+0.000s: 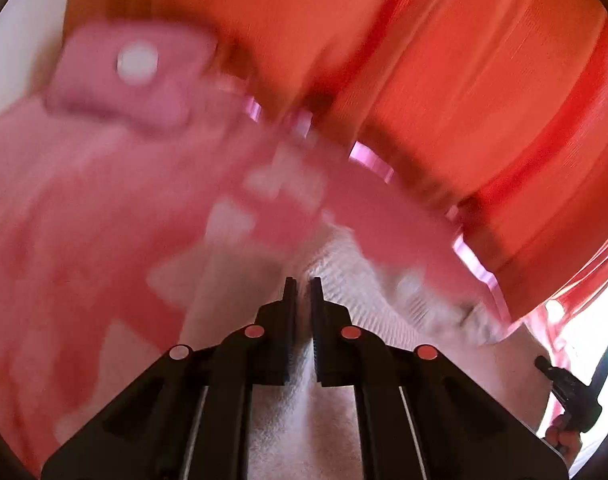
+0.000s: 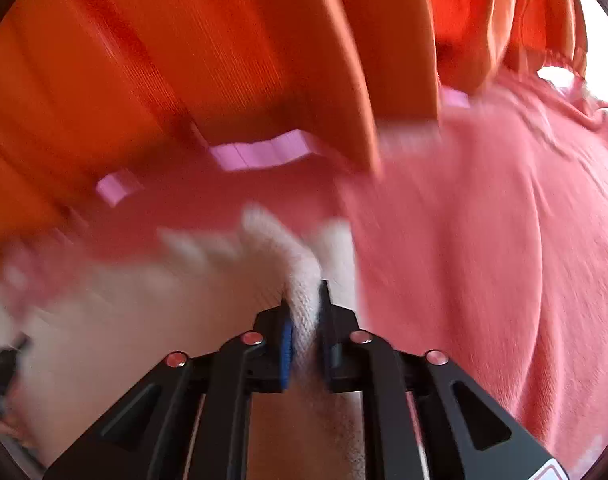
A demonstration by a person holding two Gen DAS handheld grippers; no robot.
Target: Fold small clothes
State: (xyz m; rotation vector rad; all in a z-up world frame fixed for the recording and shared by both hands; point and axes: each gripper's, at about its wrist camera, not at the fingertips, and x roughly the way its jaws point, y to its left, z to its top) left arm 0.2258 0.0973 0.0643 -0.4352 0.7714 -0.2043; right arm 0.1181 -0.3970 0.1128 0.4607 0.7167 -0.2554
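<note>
Pinching the white ribbed edge (image 1: 304, 300) of the pink garment (image 1: 83, 220) between the closed fingers of the left gripper (image 1: 302, 292); same hem (image 2: 304, 280) clamped in the right gripper (image 2: 306, 300), also closed on fabric. Hanging right in front of both cameras, heavily blurred, with pink cloth (image 2: 484, 240) spreading over orange pleated fabric (image 2: 183, 60) behind and purple trim (image 2: 259, 152) showing along the boundary. Catching the other gripper (image 1: 572, 392) at lower right of left view.

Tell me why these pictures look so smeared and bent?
Left wrist view: motion blur smears the pink garment, though the left hand-held gripper stays sharp. Right wrist view: blurred orange fabric, glare top right, fisheye bending at the edges.
</note>
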